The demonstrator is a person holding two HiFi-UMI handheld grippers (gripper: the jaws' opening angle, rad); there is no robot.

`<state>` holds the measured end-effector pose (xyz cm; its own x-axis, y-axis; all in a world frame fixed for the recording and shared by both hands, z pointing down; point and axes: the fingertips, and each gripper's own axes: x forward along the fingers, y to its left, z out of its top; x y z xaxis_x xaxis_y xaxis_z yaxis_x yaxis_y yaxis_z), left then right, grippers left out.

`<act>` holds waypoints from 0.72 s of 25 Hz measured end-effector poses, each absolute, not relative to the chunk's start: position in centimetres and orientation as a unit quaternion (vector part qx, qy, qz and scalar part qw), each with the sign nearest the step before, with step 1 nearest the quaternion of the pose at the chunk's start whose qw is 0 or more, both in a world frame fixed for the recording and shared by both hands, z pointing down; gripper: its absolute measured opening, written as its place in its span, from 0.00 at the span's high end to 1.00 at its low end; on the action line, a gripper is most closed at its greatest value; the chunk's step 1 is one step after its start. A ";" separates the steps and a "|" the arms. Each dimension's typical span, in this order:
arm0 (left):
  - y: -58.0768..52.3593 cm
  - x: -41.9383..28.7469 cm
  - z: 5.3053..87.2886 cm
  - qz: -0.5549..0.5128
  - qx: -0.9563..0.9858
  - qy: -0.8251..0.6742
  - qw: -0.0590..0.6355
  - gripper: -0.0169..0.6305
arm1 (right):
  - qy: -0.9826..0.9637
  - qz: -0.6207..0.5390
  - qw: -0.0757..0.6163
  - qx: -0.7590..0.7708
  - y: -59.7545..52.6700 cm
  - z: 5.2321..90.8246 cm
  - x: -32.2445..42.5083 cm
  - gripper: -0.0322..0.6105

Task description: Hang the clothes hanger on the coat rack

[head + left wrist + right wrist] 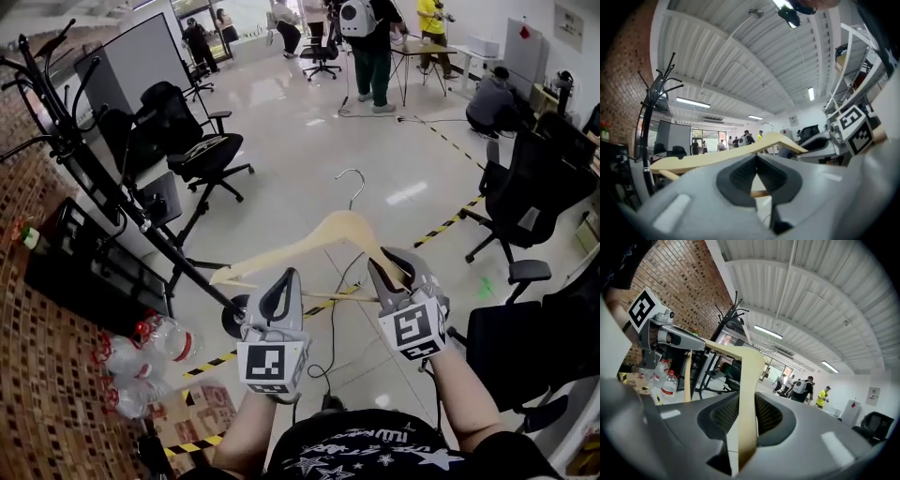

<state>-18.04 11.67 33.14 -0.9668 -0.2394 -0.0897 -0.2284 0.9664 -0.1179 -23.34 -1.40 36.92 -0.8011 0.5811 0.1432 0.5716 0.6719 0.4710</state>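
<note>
A pale wooden clothes hanger (pixel 330 232) with a metal hook (pixel 353 186) hangs in the air in front of me, held at both ends. My left gripper (pixel 286 278) is shut on its thin lower bar (pixel 761 192), near the hanger's left end. My right gripper (pixel 390 268) is shut on the hanger's right arm (pixel 749 385), which runs upright between its jaws. The black coat rack (pixel 70 141) leans in at the left of the head view, apart from the hanger. It also stands left of the hanger in the left gripper view (pixel 650 108) and behind the hanger in the right gripper view (pixel 731 316).
Black office chairs (pixel 202 150) stand beyond the rack, and more chairs (pixel 525 197) stand on the right. Several water bottles (pixel 141 361) lie by the brick wall at lower left. Yellow-black tape (pixel 450 223) and a cable cross the glossy floor. People (pixel 373 47) work at the far end.
</note>
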 end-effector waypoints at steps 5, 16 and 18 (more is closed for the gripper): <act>18.7 -16.5 33.2 -0.052 -0.062 0.995 0.053 0.97 | 0.892 0.272 0.022 0.362 6.1 36.5 -22.9 0.80; 28.6 -13.7 33.1 -0.044 0.012 0.998 0.049 0.97 | 0.860 0.292 0.075 0.412 17.6 35.6 -23.7 0.80; 30.0 -13.4 33.1 -0.052 0.025 0.997 0.050 0.97 | 0.857 0.291 0.081 0.418 18.9 35.5 -23.9 0.80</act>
<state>-13.43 29.99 33.15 -0.9938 0.0445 -0.1018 0.0549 0.9933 -0.1016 -23.89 18.93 35.48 -0.6372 0.7636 0.1044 0.6690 0.4808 0.5668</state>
